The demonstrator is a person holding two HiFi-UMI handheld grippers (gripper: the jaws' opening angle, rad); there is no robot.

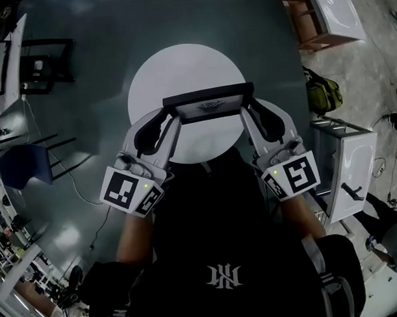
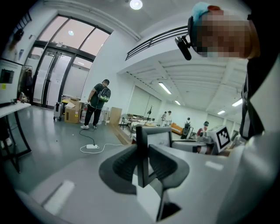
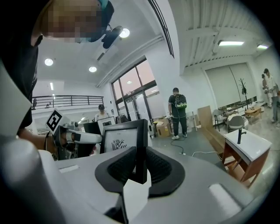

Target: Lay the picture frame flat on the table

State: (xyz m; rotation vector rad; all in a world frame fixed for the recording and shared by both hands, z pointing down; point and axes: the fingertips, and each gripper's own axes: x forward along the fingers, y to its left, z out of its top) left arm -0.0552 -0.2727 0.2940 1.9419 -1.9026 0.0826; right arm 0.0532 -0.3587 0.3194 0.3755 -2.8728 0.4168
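Picture frame (image 1: pixel 209 103) spans between left gripper (image 1: pixel 172 118) and right gripper (image 1: pixel 247 112), fingers clamping its ends.

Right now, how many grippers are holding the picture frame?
2. The left gripper has its jaws clamped on the picture frame at its left edge, the right gripper at its right edge. None hidden.

The person wears a black shirt (image 1: pixel 221 238) with a white emblem (image 1: pixel 224 276). The left gripper (image 1: pixel 171 116) and right gripper (image 1: pixel 247 110) are pale grey with black ribbed pads (image 3: pixel 119 169). Each carries a black-and-white marker cube (image 1: pixel 129 190) with a small green light (image 1: pixel 145 186).
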